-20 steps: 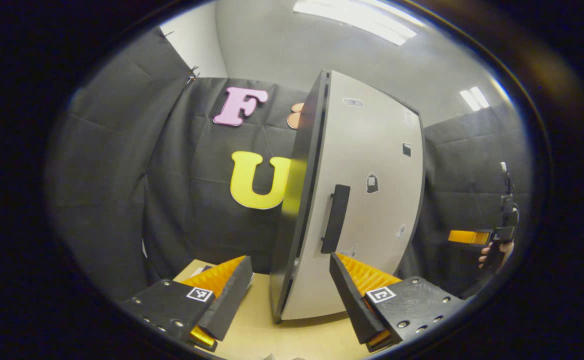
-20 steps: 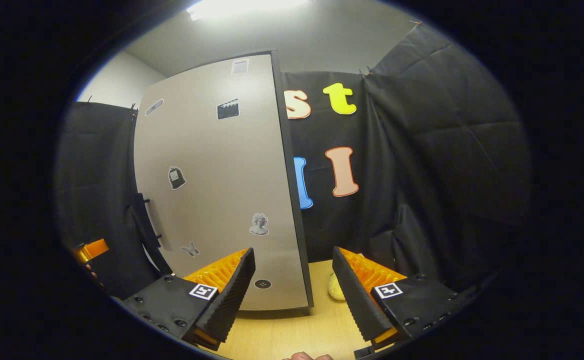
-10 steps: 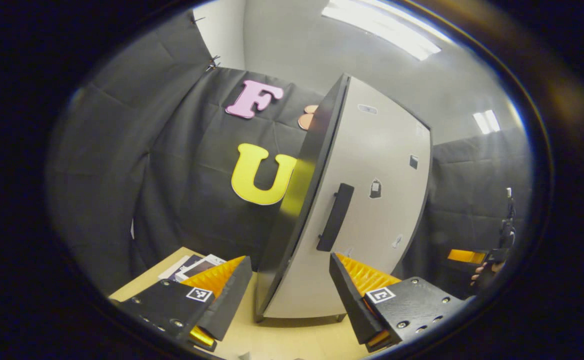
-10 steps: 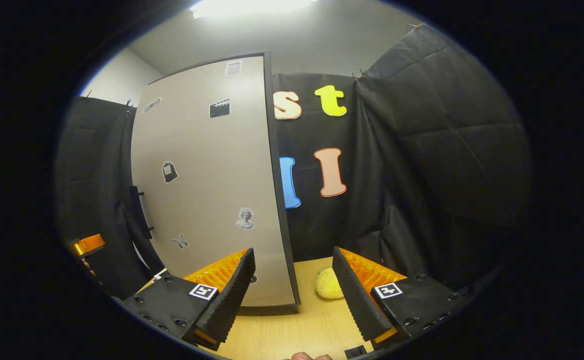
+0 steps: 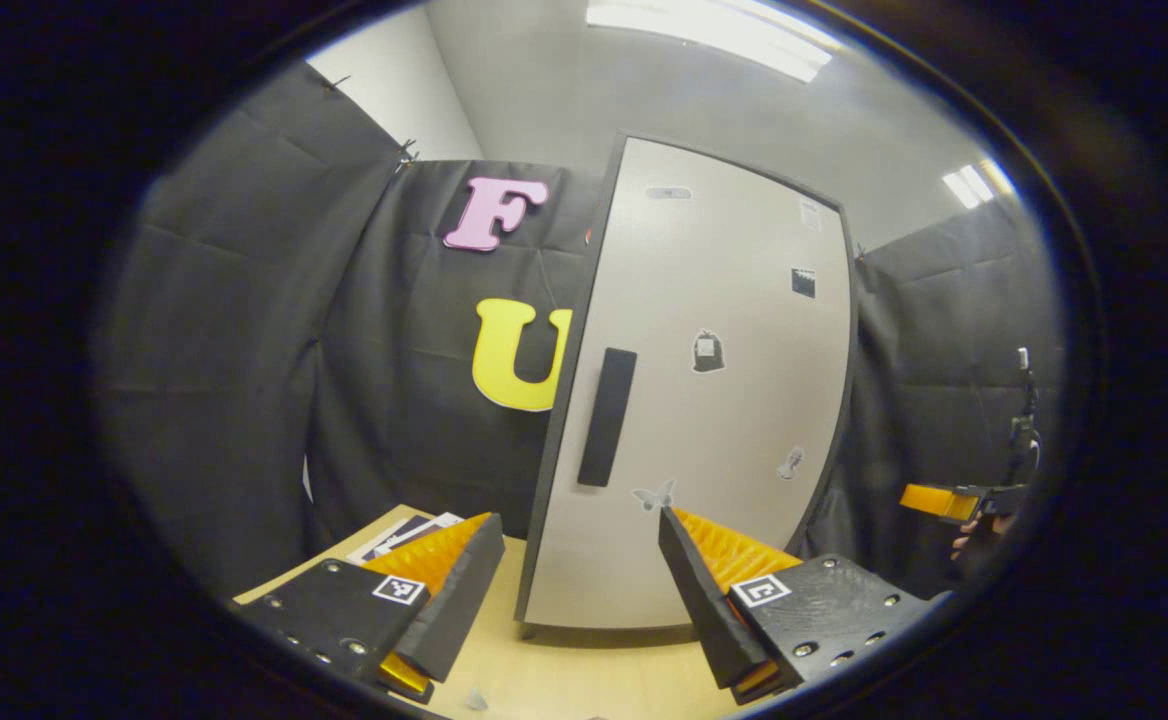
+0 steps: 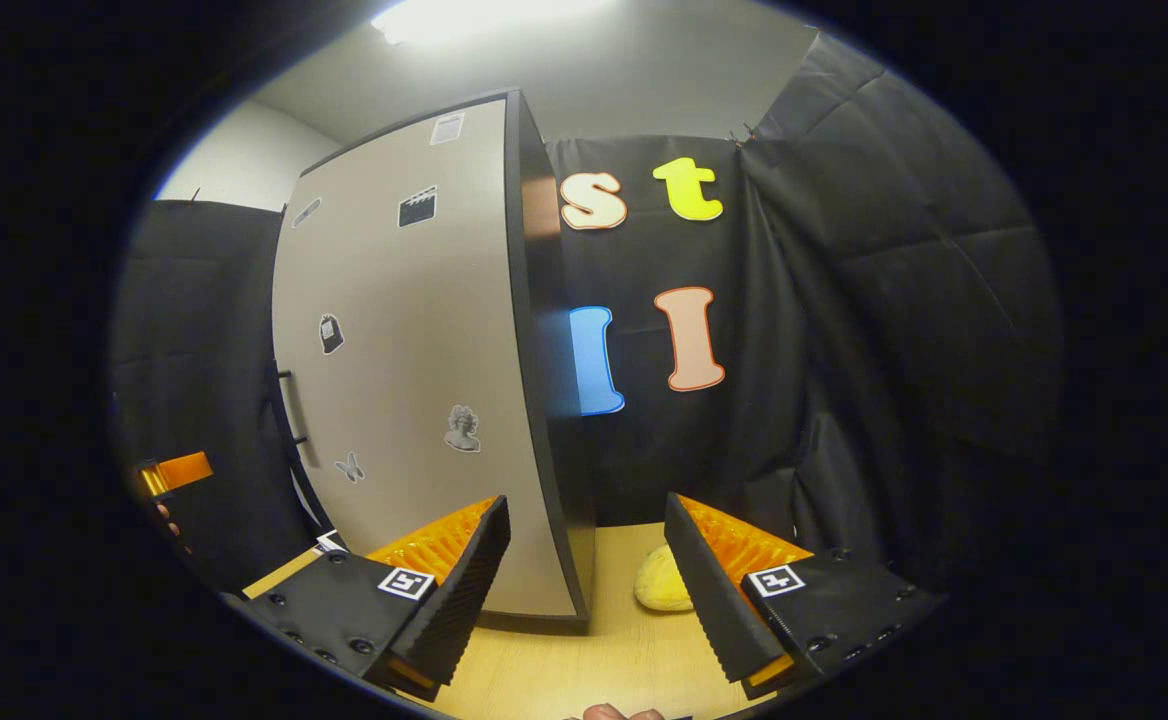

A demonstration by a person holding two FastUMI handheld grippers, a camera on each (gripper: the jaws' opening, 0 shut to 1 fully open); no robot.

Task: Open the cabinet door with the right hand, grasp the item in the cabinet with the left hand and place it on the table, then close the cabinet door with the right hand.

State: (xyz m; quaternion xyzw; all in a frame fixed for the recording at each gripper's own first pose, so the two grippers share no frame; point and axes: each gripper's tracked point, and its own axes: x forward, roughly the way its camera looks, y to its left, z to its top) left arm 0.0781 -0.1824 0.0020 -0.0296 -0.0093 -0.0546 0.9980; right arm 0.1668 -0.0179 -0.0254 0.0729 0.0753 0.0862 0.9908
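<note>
The cabinet (image 5: 714,400) stands ahead of both grippers with its pale door (image 6: 404,380) looking flush to the frame. If it is indeed shut, the main risk is a missed catch at the handle (image 5: 608,416): this dark vertical bar sits at the door's far edge from the right gripper (image 6: 584,585), which is offset toward the cabinet's other corner, so a reach from there could slide off the flat panel or nudge the whole cabinet along the table (image 6: 604,660). From the right gripper view the handle shows edge-on and thin (image 6: 286,410), leaving little to judge its stand-off by.

The left gripper (image 5: 579,590) hangs just in front of the door's lower part, fingers spread wide and empty; a door swinging outward could strike it. The right gripper is likewise spread and holds nothing.

A small yellow object (image 6: 662,578) lies on the table just ahead of the right gripper, beside the cabinet's corner. It may be the task's item, but the right finger cuts off part of it. The cabinet's inside is hidden. Some flat printed sheets (image 5: 409,532) lie behind the left gripper's left finger, mostly covered.
</note>
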